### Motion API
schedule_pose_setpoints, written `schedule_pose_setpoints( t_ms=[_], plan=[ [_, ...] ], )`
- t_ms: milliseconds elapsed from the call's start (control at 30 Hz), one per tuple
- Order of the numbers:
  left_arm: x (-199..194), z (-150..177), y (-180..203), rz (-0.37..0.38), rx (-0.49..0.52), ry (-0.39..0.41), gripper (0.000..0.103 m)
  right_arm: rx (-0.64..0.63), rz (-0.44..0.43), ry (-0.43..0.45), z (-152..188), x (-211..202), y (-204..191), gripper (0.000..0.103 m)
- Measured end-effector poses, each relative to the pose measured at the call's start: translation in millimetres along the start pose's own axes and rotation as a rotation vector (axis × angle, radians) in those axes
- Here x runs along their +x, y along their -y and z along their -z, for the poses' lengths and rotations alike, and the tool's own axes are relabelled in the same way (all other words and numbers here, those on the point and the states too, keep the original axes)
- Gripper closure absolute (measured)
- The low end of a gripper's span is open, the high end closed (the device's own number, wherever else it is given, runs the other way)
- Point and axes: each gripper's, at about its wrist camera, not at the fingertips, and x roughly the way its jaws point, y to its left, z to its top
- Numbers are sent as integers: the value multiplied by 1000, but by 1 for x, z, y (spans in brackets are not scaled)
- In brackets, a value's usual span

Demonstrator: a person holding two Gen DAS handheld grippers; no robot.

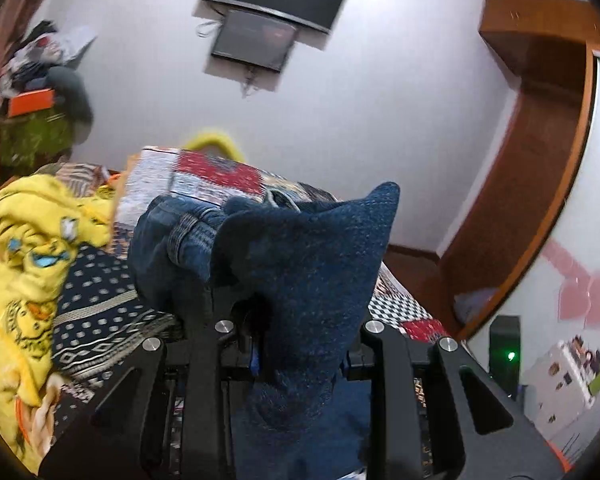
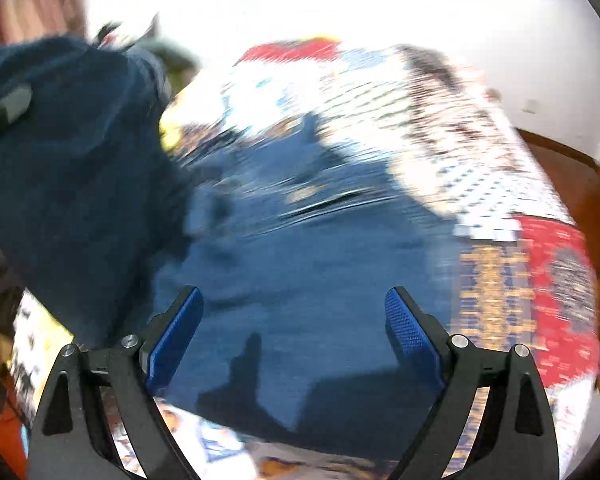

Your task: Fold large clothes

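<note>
Your left gripper [image 1: 296,320] is clamped on a lifted fold of the blue garment [image 2: 300,280], whose flat remainder lies on the patterned bedspread [image 2: 540,264] directly beneath your wide-open, empty right gripper [image 2: 294,344], the nearer one.
</note>
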Motion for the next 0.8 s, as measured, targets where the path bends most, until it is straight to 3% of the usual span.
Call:
schedule_pose_setpoints(
  t_ms=[133,267,467,633,733,800],
  plan=[
    [27,0,42,56,45,-51,76,55,135,4,-1,-9,40,12],
    [47,16,89,117,141,-102,76,123,165,0,12,-29,73,12],
    [79,78,151,166,377,-273,76,176,239,12,40,-65,109,12],
    [88,131,154,173,507,-447,76,178,271,29,57,-94,120,12],
    [81,145,148,175,535,-485,72,165,275,37,60,-102,120,12],
    [75,145,146,174,531,-490,63,152,271,43,59,-105,116,12]
  ],
)
